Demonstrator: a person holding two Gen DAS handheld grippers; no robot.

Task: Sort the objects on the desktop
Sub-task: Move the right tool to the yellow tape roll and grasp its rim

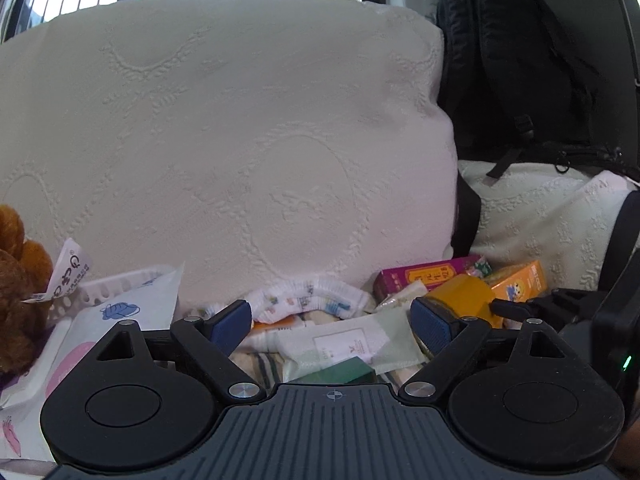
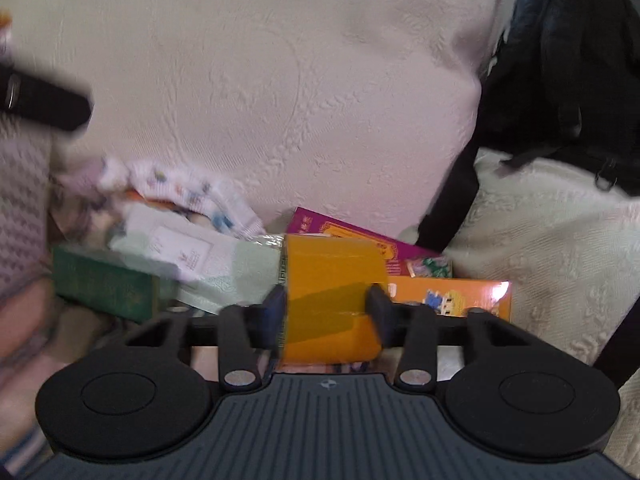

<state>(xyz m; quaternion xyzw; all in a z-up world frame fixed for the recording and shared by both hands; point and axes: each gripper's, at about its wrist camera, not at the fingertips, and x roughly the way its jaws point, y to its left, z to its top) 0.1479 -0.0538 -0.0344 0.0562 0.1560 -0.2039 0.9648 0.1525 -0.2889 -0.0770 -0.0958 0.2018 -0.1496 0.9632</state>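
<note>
Fingers (image 2: 276, 312) of the right gripper (image 2: 330, 312) stand on either side of a yellow box (image 2: 332, 280), each pad against one of its faces, so the box is clamped between them. It sits upright in the clutter, in front of a purple box (image 2: 352, 236) and just left of an orange box (image 2: 460, 296) with a cartoon figure on it. To its left lie a pale green packet (image 2: 224, 276) and a dark green box (image 2: 104, 284), with a white patterned cloth (image 2: 180, 188) bunched behind them. This view is blurred, most of all on the left.

From the left wrist camera, the left gripper (image 1: 332, 320) has its blue pads (image 1: 434, 324) spread wide with nothing between them, above the pale green packet (image 1: 360, 344). The yellow box (image 1: 460, 296) shows just beyond the right-hand pad, with a black finger of the other gripper (image 1: 512, 308) against it. A large cream cushion (image 1: 224, 140) fills the background, a black backpack (image 1: 520, 72) stands at the right, and a brown plush toy (image 1: 16, 280) sits at the left edge beside a white basket (image 1: 104, 288).
</note>
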